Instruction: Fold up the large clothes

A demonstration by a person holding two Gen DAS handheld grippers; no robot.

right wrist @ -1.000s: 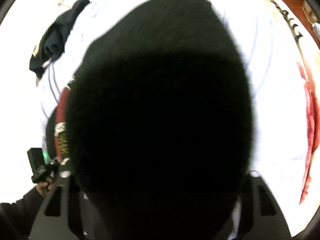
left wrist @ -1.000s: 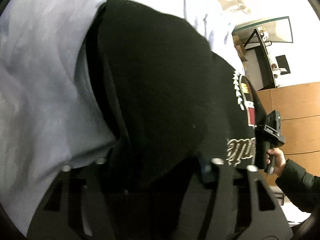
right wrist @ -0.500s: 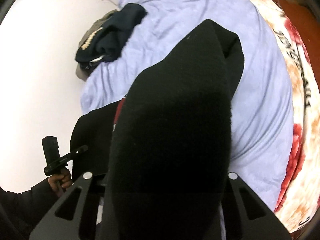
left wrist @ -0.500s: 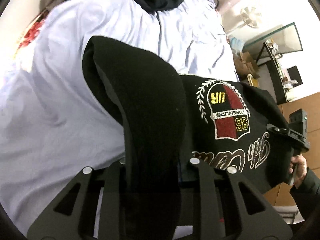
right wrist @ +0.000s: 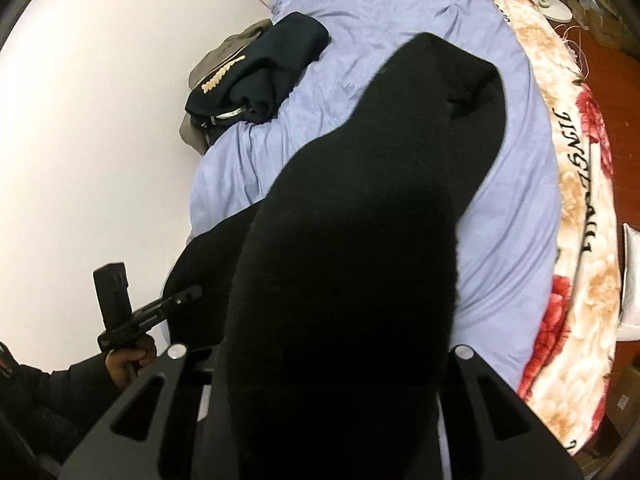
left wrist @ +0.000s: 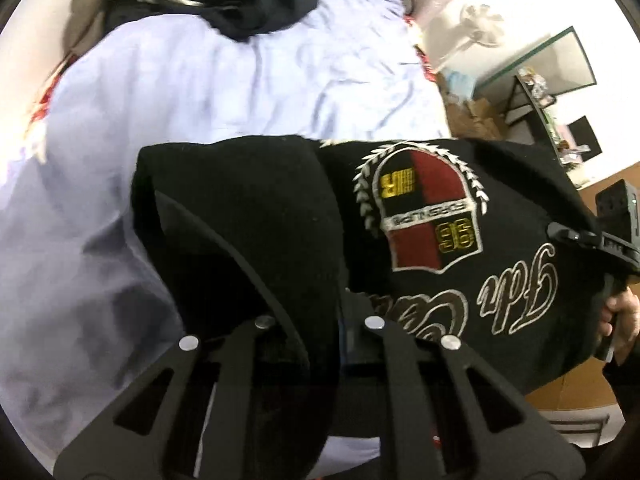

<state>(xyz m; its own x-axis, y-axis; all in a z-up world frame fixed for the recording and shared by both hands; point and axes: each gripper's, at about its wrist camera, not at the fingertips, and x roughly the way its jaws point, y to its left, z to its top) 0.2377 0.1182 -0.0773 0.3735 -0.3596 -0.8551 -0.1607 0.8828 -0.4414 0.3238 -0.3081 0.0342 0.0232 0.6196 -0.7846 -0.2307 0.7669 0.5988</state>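
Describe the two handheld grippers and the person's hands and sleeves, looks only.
Both grippers are matte black. The left gripper and right gripper have flat finger plates with triangular cut-outs and silver rivets. In the right wrist view, the other gripper shows a boxy black block on a pistol-style handle. Bare hand, dark sleeve. No cables visible.

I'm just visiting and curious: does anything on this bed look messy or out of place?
Yes: a dark navy garment lies crumpled in a heap at the lilac bedsheet's edge by the wall, unfolded.

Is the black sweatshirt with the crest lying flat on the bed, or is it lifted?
Lifted. The black sweatshirt hangs between the left gripper and right gripper, above the bed sheet.
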